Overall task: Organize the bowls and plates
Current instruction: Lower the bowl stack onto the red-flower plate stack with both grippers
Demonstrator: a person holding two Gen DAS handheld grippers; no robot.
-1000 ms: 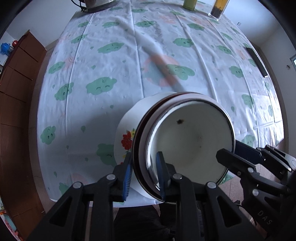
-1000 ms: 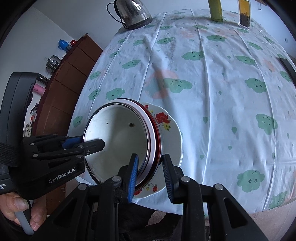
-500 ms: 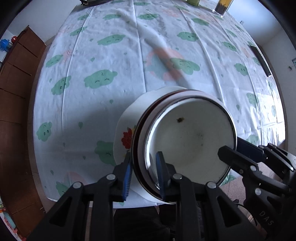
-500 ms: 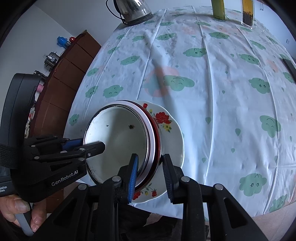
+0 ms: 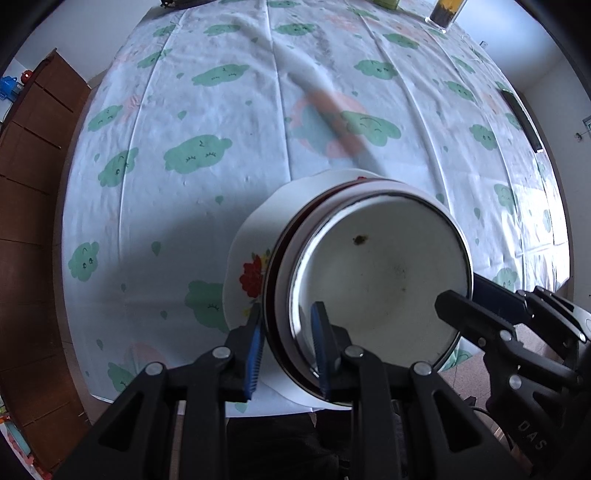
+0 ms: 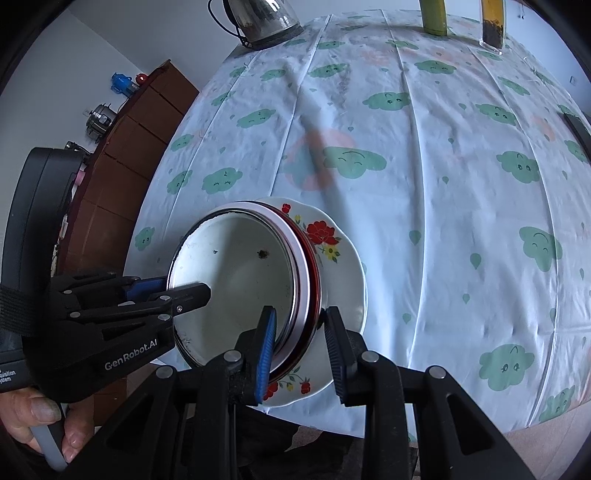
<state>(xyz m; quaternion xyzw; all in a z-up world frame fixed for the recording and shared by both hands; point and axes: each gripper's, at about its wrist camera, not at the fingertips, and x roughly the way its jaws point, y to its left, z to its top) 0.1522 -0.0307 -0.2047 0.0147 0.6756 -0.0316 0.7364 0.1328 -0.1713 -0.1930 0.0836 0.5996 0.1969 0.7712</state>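
Both claws clamp stacked bowls (image 5: 376,280); kettle (image 6: 264,18) far off.

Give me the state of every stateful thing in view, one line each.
Left gripper: shut on the stack's rim.
Right gripper: shut on the stack's opposite rim.
Stack of dishes: tilted on edge, held off the table.
White bowl: innermost, dark speck inside.
Floral plate: outermost.
Kettle: upright, far edge.
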